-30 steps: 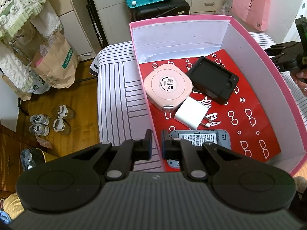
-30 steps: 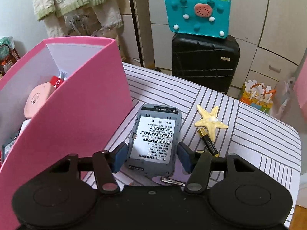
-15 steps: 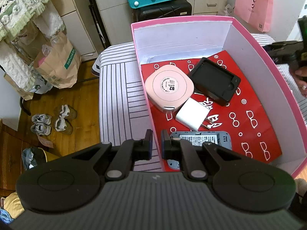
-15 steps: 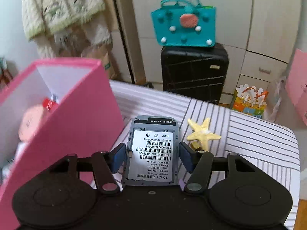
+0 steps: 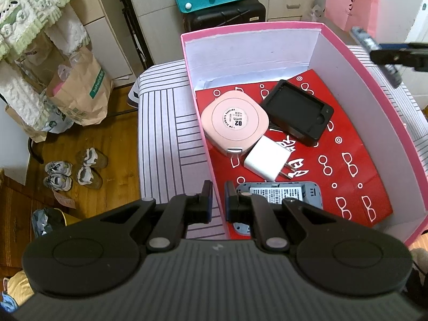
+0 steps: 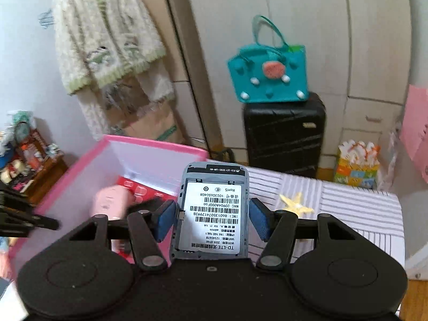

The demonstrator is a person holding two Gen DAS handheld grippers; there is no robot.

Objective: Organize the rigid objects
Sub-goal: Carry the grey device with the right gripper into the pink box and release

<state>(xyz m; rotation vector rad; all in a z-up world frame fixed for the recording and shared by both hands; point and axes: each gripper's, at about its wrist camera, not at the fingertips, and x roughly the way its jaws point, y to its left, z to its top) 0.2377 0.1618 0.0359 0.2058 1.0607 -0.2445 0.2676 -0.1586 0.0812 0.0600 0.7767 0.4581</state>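
My left gripper is shut on the left wall of the pink box. Inside lie a pink round case, a black tray-like holder, a white plug adapter and a grey router. My right gripper is shut on a second grey router, label up, held in the air above the box's right wall; it also shows at the top right of the left wrist view. The pink box lies below and to the left.
The box stands on a striped table. A yellow starfish lies on the table right of the box. A black suitcase with a teal bag stands behind. Shoes and paper bags are on the floor at left.
My right gripper has lifted the grey router off the table and carried it up and left, over the box's right wall. The left gripper has stayed on the box wall.
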